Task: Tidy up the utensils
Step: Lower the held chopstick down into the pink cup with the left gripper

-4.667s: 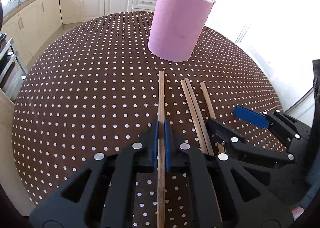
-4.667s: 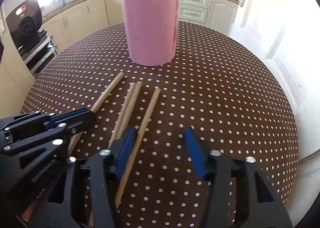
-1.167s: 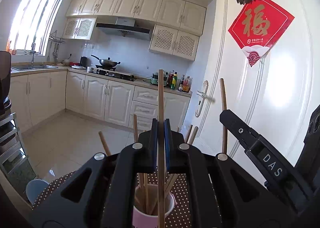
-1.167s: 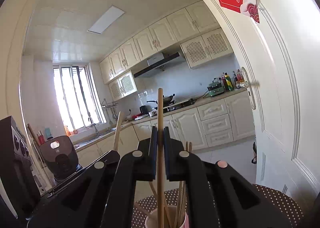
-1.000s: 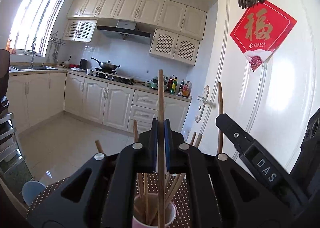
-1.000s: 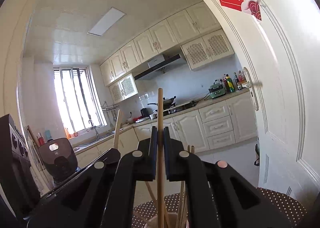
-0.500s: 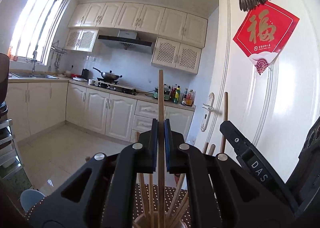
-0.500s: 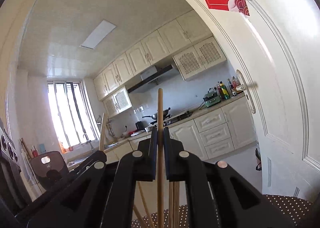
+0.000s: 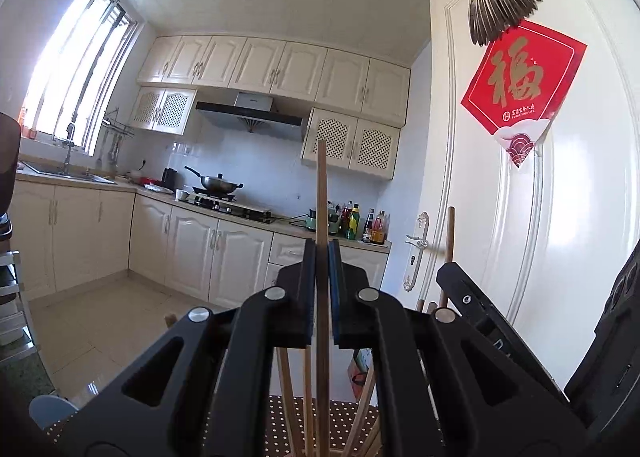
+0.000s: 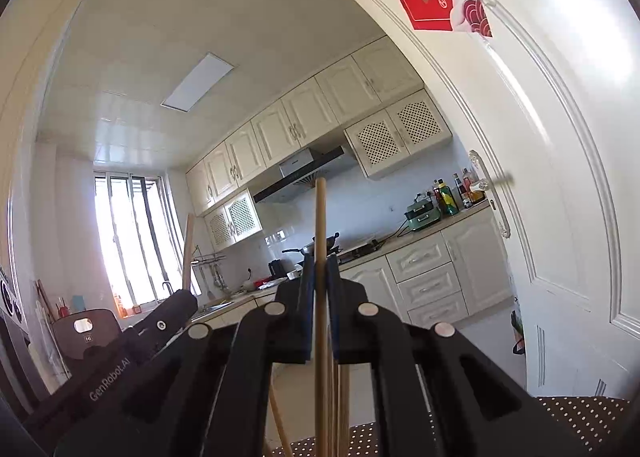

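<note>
My left gripper (image 9: 321, 253) is shut on a wooden chopstick (image 9: 322, 193) held upright, its lower end among several other chopsticks (image 9: 306, 397) standing below. My right gripper (image 10: 320, 269) is shut on a second upright chopstick (image 10: 320, 217), also above standing chopsticks (image 10: 340, 409). The pink holder is hidden under the gripper bodies in both views. The right gripper also shows in the left wrist view (image 9: 460, 281) with its chopstick (image 9: 450, 233); the left gripper shows in the right wrist view (image 10: 176, 309) with its chopstick (image 10: 187, 253).
The brown polka-dot table (image 10: 580, 421) shows only at the bottom edges. A white door (image 9: 540, 217) with a red paper square (image 9: 520, 85) stands close on the right. Kitchen cabinets (image 9: 200, 253) and a counter lie behind.
Both grippers have tilted further up and sunk lower over the holder. The holder's rim has dropped out of sight; both still hold their chopsticks.
</note>
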Motion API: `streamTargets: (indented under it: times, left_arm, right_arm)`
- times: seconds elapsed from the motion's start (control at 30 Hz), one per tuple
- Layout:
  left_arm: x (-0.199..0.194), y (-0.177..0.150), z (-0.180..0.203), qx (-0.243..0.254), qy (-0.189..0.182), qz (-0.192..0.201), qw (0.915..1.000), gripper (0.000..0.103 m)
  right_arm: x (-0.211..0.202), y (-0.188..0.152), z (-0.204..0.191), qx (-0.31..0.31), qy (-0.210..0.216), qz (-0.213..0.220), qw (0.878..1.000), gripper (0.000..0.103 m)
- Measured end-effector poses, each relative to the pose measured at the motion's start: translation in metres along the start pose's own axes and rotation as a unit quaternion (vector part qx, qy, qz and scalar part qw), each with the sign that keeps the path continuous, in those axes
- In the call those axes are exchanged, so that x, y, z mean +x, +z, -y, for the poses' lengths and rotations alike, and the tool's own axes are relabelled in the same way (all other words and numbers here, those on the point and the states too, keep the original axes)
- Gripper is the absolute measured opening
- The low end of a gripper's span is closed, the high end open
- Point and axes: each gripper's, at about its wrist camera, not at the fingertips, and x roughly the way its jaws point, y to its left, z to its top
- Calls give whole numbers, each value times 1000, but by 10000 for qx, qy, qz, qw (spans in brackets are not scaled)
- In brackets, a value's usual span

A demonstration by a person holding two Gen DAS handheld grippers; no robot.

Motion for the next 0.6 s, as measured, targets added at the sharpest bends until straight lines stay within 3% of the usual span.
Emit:
streamTargets:
  times: [0.17, 0.6]
  left_arm:
    - [0, -5, -3, -36, -96, 26, 9999, 7]
    - [10, -21, -16, -84, 86, -303, 9995, 7]
  right_arm:
    - [0, -3, 1, 6, -34, 9, 10000, 5]
    - [7, -14, 5, -97, -153, -449, 9988, 5]
